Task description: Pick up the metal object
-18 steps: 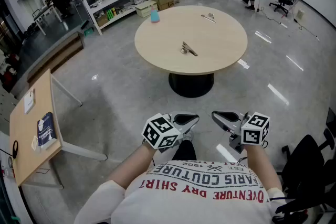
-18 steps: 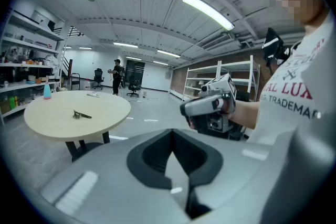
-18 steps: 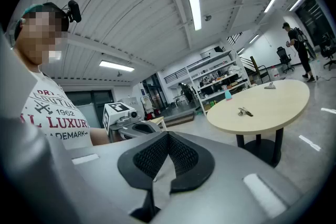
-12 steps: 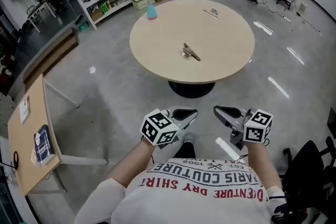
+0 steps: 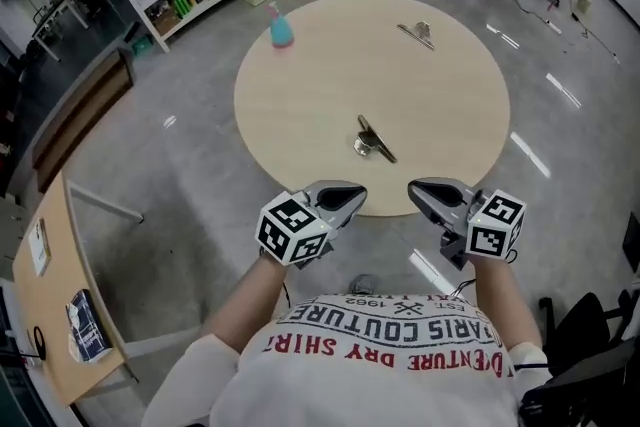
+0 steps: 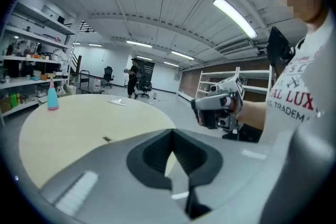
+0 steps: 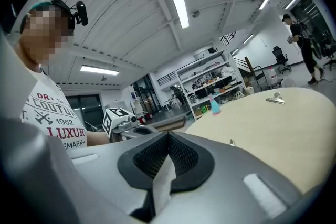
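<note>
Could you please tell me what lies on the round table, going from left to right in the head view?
bottle → near metal clip → far metal clip

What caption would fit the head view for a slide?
Left gripper and right gripper, both shut, hover by a round table with a near clip, a far clip and a bottle.

"1962", "LUXUR" on T-shirt (image 7: 50, 120)
</note>
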### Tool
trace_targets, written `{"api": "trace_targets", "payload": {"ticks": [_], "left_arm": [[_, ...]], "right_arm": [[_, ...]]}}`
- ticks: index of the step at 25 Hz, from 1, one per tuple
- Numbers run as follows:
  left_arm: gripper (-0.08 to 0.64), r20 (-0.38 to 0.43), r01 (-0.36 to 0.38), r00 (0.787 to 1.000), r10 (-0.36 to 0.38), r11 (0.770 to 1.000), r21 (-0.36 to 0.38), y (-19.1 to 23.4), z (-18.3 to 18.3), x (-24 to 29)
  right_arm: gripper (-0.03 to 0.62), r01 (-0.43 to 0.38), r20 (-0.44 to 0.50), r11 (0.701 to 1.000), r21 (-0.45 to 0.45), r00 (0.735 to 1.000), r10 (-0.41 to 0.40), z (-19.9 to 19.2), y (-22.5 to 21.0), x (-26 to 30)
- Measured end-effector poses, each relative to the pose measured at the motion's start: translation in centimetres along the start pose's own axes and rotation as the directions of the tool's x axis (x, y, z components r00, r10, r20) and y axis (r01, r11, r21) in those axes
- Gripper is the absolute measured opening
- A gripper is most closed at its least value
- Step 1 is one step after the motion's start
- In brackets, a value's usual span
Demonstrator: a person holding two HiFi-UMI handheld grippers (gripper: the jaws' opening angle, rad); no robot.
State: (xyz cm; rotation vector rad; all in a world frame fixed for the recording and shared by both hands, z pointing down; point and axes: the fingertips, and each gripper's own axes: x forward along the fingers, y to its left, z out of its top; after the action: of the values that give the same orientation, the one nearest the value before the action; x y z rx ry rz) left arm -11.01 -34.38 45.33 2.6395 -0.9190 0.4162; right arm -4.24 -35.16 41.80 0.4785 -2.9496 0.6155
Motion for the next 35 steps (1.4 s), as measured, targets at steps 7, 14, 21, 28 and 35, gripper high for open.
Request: {"api": "trace_targets", "payload": {"ticks": [7,14,21,28,35], "left_arm": [[0.003,-0.002,0.033,0.999,-0.033,0.999,0.003,3.8,0.3,1.5],[0.003,0.063,0.037,0.997,-0.037,0.999,0.014,6.5,1.4,3.5],[0.328,-0.094,-0.026,0.995,0.033,0.997,0.079,13.2,-1.1,9.8],[0.417,-0.346,-0.030,0.936,0.063,0.995,0.098,18.7,-8.5,16.3],[0.328,-0.469,0.002,0.877,0.105,0.975,0.222,20.0,-12.5,18.8]], "right_arm": [[-0.003,0.013,-0.020,0.999,0.042,1.000,-0.012,0.1,-3.7,2.9],[-0.003,0.044,-0.035,0.998,0.053,0.999,-0.042,-0.2,-5.9,3.1],[-0.003,0.109,-0.025,0.990,0.088,0.994,-0.107,-0.5,-9.3,1.3],[-0.003,0.172,-0.032,0.972,0.160,0.985,-0.169,-2.3,-12.7,-0.5],[-0.003,0.215,-0.028,0.954,0.211,0.976,-0.214,-3.1,-14.9,-2.0]]}}
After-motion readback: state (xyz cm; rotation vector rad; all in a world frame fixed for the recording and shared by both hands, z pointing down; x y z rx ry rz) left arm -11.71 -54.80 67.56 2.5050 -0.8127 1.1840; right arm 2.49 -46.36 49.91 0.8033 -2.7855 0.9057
